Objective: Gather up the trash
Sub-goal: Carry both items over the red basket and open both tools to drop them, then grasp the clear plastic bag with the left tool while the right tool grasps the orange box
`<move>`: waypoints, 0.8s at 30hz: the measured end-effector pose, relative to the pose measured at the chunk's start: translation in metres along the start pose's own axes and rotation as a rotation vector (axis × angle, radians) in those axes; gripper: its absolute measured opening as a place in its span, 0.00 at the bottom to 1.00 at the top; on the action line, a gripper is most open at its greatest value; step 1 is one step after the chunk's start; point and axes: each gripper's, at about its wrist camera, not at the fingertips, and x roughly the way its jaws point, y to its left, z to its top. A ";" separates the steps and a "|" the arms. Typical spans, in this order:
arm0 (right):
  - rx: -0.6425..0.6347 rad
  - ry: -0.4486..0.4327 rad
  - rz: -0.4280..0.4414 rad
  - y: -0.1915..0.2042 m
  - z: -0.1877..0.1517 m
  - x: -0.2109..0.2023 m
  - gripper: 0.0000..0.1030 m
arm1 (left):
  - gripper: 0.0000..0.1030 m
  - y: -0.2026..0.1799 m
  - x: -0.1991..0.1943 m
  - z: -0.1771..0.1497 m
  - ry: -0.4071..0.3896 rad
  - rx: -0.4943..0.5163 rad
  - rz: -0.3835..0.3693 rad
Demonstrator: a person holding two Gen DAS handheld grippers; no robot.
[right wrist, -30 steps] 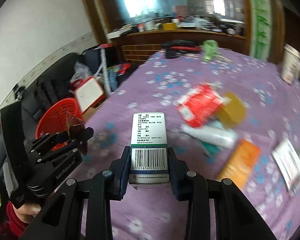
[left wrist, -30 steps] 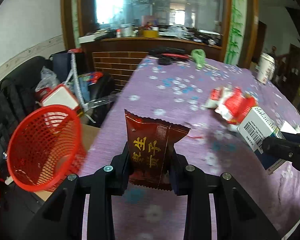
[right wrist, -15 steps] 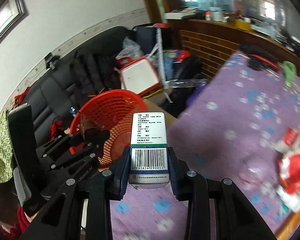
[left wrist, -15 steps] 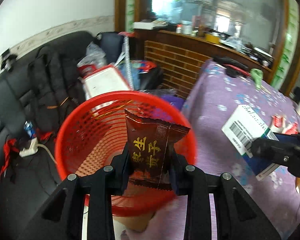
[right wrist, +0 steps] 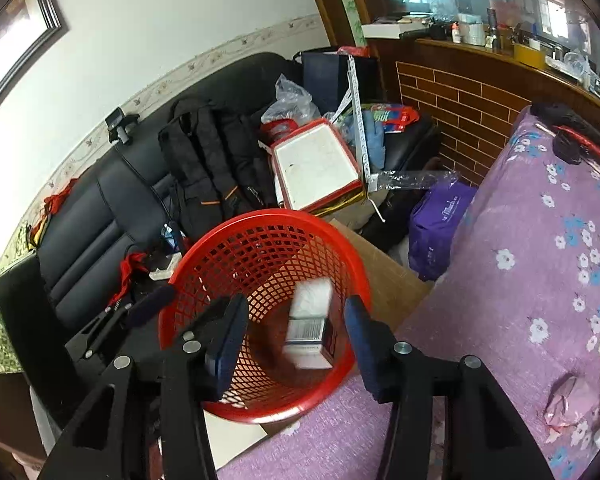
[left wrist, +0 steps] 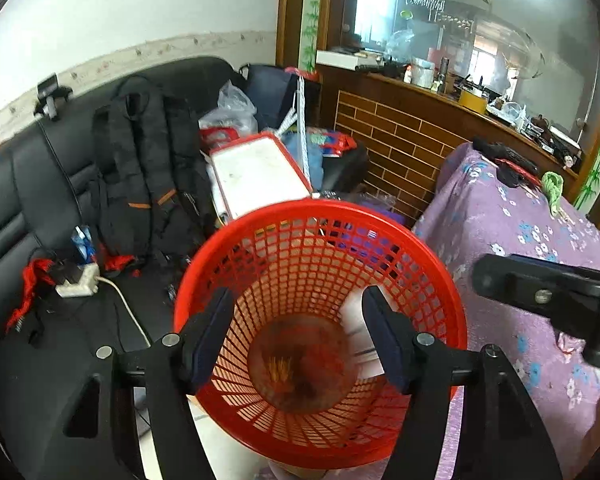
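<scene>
Both grippers, left (left wrist: 298,336) and right (right wrist: 296,334), gaping empty over red mesh basket (left wrist: 432,256); snack packet (left wrist: 300,368) and barcoded box (right wrist: 310,328) inside; tablecloth wrapper (right wrist: 568,400) left.

The left gripper (left wrist: 298,332) is hanging with its black fingers spread wide and nothing between them above a round red plastic mesh basket (left wrist: 428,264). A dark brown snack wrapper (left wrist: 296,364), blurred, is lying at the basket's bottom, with a white carton (left wrist: 356,316) blurred beside it. The right gripper (left wrist: 548,292) is reaching in over a purple flowered tablecloth (left wrist: 500,216). A black backpack (left wrist: 148,176) is leaning on a black leather sofa (left wrist: 32,184).
</scene>
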 end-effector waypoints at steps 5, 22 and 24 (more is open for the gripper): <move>0.020 -0.042 -0.036 -0.020 -0.023 -0.039 0.53 | 0.64 -0.021 -0.018 -0.005 -0.018 0.035 -0.054; 0.406 -0.149 -0.264 -0.175 -0.195 -0.219 0.54 | 0.68 -0.224 -0.069 -0.079 0.060 0.394 -0.375; 0.466 -0.173 -0.287 -0.192 -0.216 -0.239 0.55 | 0.68 -0.244 -0.072 -0.088 0.082 0.426 -0.401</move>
